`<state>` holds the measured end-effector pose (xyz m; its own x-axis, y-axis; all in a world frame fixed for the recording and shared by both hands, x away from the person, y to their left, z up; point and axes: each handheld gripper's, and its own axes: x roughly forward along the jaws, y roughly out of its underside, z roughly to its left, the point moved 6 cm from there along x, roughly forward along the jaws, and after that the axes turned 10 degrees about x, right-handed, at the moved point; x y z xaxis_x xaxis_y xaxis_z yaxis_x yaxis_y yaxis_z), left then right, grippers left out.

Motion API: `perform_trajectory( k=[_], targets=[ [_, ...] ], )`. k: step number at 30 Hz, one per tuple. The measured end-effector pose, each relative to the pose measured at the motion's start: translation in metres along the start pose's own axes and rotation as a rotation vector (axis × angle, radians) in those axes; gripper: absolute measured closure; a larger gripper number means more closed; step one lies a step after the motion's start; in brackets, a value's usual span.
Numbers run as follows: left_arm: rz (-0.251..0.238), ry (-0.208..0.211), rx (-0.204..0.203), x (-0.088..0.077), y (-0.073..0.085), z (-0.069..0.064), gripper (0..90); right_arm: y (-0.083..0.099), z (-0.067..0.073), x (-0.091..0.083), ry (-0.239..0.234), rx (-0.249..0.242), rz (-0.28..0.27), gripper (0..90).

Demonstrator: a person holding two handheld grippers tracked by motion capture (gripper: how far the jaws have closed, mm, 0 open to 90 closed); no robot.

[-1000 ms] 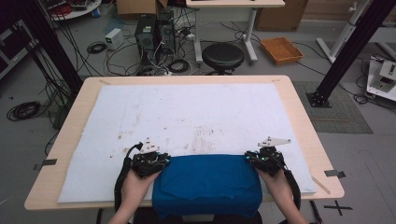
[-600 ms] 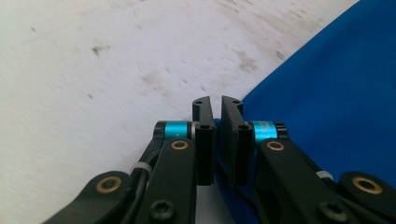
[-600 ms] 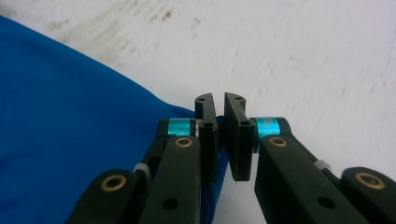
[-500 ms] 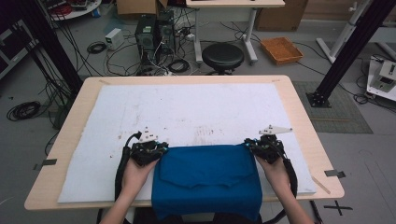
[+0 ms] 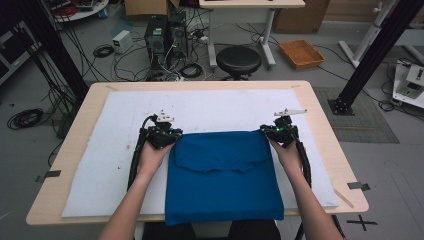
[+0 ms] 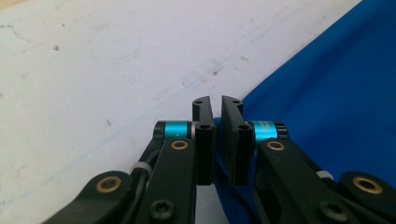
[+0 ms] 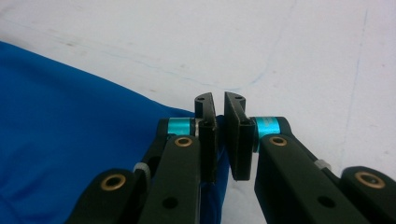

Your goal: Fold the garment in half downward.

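Note:
A blue cloth (image 5: pixel 225 175) lies on the white mat (image 5: pixel 215 107), its near edge hanging over the table's front. A folded flap crosses its upper half. My left gripper (image 5: pixel 171 136) holds the cloth's far left corner. In the left gripper view the jaws (image 6: pixel 216 105) stand nearly together with blue fabric (image 6: pixel 327 93) pinched between them; they have just been closing on it. My right gripper (image 5: pixel 272 132) holds the far right corner. In the right gripper view my right gripper (image 7: pixel 218 100) has the cloth (image 7: pixel 70 140) clamped low between its pads.
The wooden table (image 5: pixel 95 92) carries the mat, with bare mat beyond and beside the cloth. On the floor behind stand a black stool (image 5: pixel 238 60), computer towers (image 5: pixel 162 35) with cables, and an orange tray (image 5: pixel 301 52).
Both hands have moved away from the person, up the table. They drew the cloth's far edge with them, so more of the cloth lies spread on the mat.

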<state>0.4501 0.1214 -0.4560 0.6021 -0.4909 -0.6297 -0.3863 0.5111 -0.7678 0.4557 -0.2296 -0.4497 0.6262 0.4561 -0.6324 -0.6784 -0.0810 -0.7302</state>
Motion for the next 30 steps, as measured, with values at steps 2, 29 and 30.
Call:
perform_trajectory(
  k=[2,29,30],
  targets=[
    [0.004,0.001,-0.005,0.005,-0.002,0.004,83.8,-0.001,-0.005,0.006,0.005,0.015,0.004,84.5],
    [0.044,-0.054,0.027,0.029,-0.01,0.016,79.4,-0.007,-0.012,0.025,0.06,-0.033,0.042,77.4],
    [0.046,-0.063,0.021,0.028,-0.01,0.016,74.7,-0.007,-0.013,0.025,0.062,-0.035,0.037,72.6]
  ],
)
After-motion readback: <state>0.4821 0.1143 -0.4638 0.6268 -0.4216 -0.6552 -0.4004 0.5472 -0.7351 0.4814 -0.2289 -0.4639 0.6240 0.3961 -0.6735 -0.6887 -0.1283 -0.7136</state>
